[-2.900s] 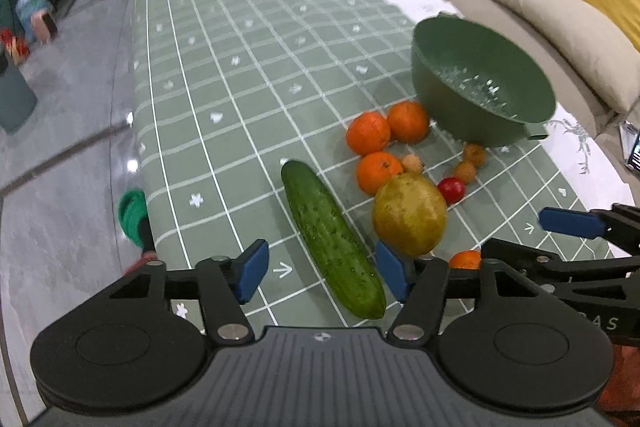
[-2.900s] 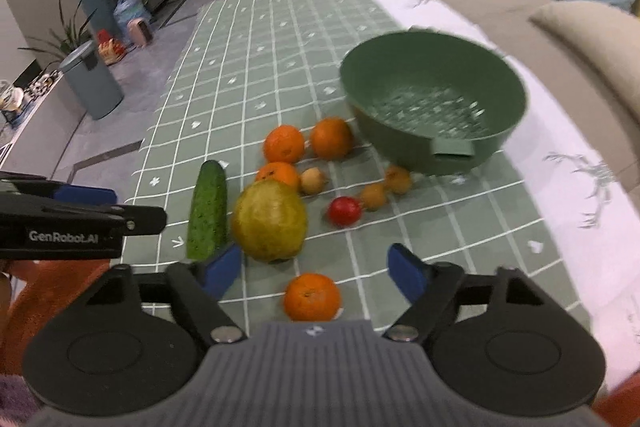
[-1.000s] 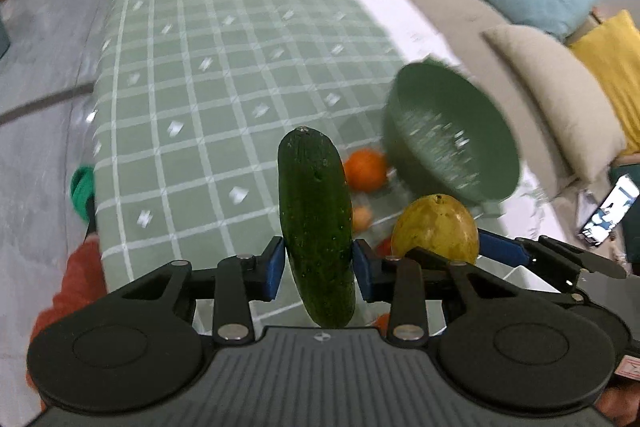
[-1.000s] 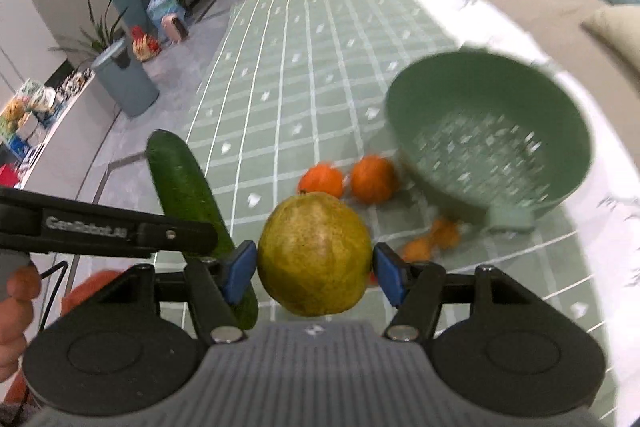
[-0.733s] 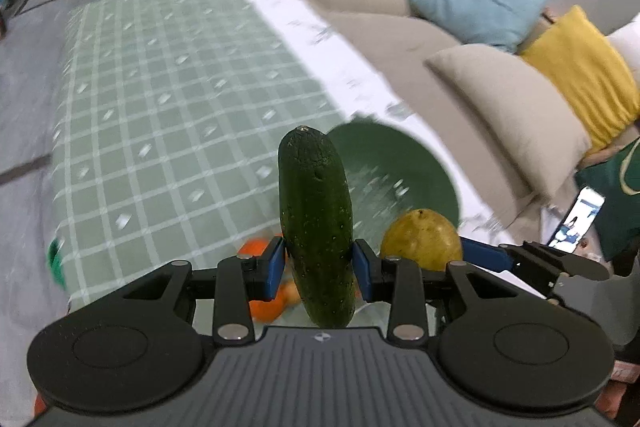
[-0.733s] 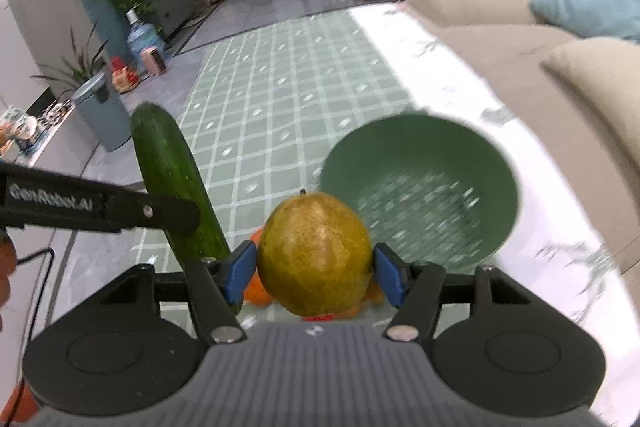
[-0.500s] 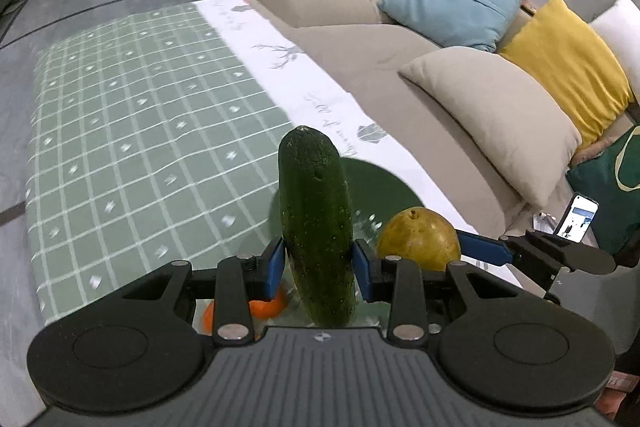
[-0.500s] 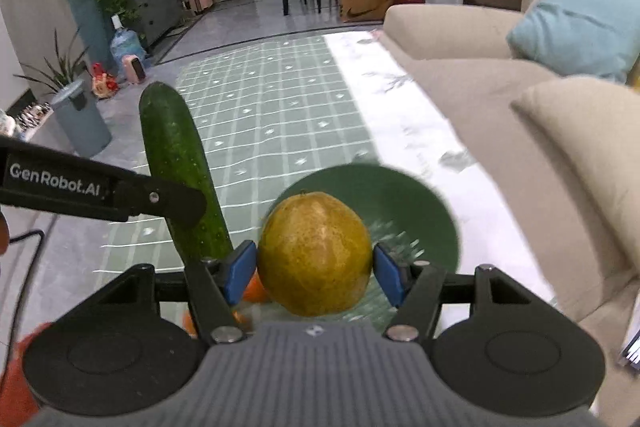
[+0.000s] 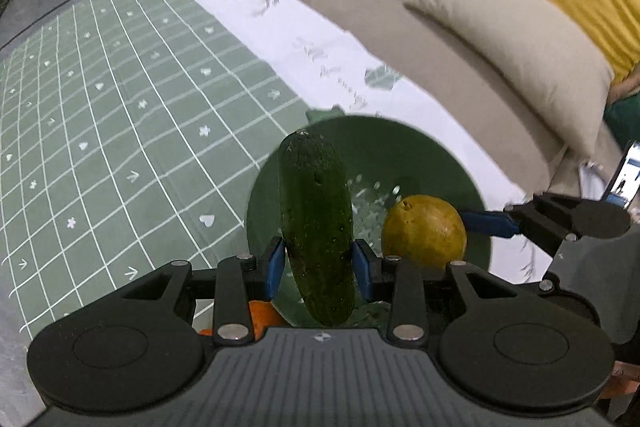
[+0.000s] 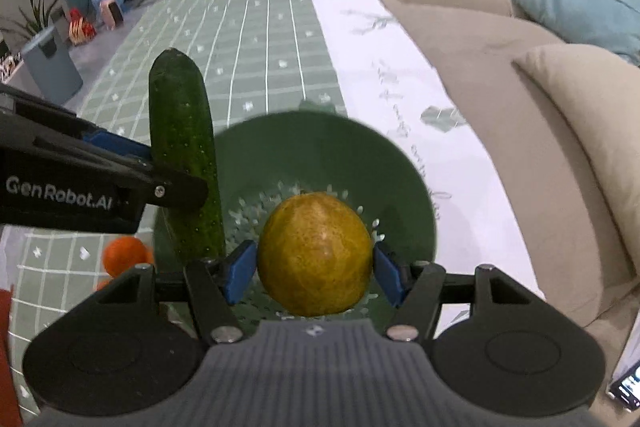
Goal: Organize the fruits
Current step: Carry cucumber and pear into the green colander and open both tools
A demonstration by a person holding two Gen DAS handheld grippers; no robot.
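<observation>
The carrying step appears to be ending: the left gripper (image 9: 319,273) is clamping a cucumber (image 9: 316,227) at its lower half, jaws narrow and pads pressing, low in the centre of the left wrist view; the right gripper (image 10: 314,273) is squeezing a yellow-green pear (image 10: 315,254) at a wider spread, centre-bottom of the right wrist view. Both fruits are hanging over the green colander (image 10: 320,151) on the checked tablecloth (image 9: 120,107); the next move probably calls for lowering into the bowl, then letting the jaws part, while oranges (image 10: 125,255) are waiting at lower left.

Left tool (image 9: 318,269) clamping upright cucumber (image 9: 316,227) above green colander (image 9: 460,179), right tool (image 9: 486,223) gripping yellow-green fruit (image 9: 424,231) alongside
</observation>
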